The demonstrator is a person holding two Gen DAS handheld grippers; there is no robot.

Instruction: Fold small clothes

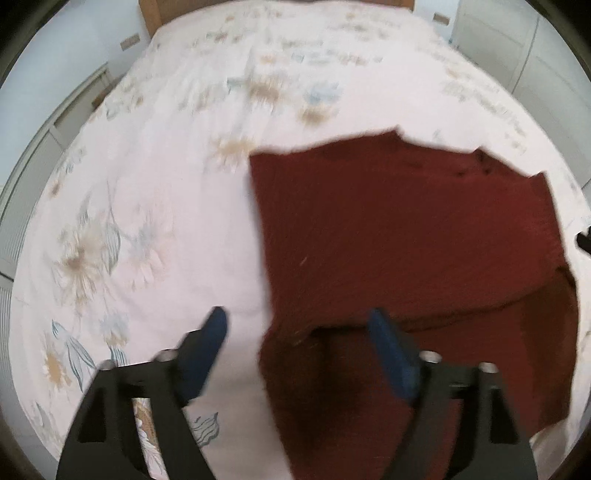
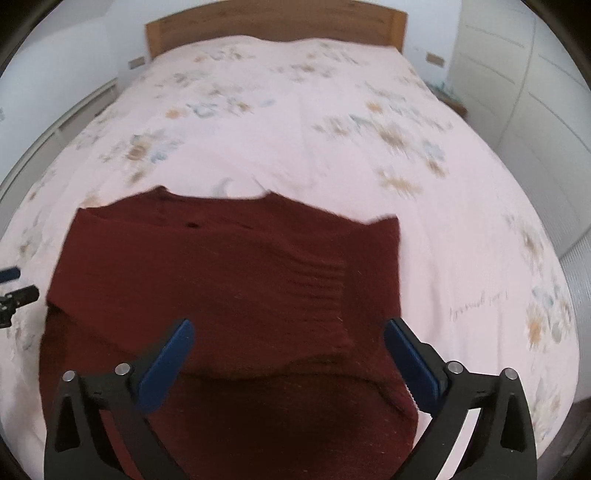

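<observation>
**Dark red sweater lying folded on the flowered bedspread, both claws spread above it**

I am looking at a dark red knitted sweater [image 2: 229,288] that is lying flat on the pale pink bedspread [image 2: 332,147], filling the lower middle of the right wrist view and the right half of the left wrist view [image 1: 406,229]. It is showing a ribbed band right of centre in the right view, and a folded layer is lying over the part nearest me – a curved edge is crossing the cloth low in both frames. Its far edge is looking uneven, with small notches. Motion blur is softening the knit.

My right gripper [image 2: 288,343] is hanging over the sweater with its blue pads [image 2: 168,360] spread wide, pinching nothing. My left gripper [image 1: 299,336] is also standing spread and empty – one pad [image 1: 207,350] over bare bedspread, the other over the sweater's left edge.

Around it, the bedspread's faded flower print [image 1: 85,258] is running up to a wooden headboard [image 2: 277,26] at the top of the frame. White cupboard doors [image 2: 535,92] are standing at the upper right, and the left gripper's tip is peeking in at the far left edge of the right view [image 2: 11,275]. Nothing is lying on the sweater.
</observation>
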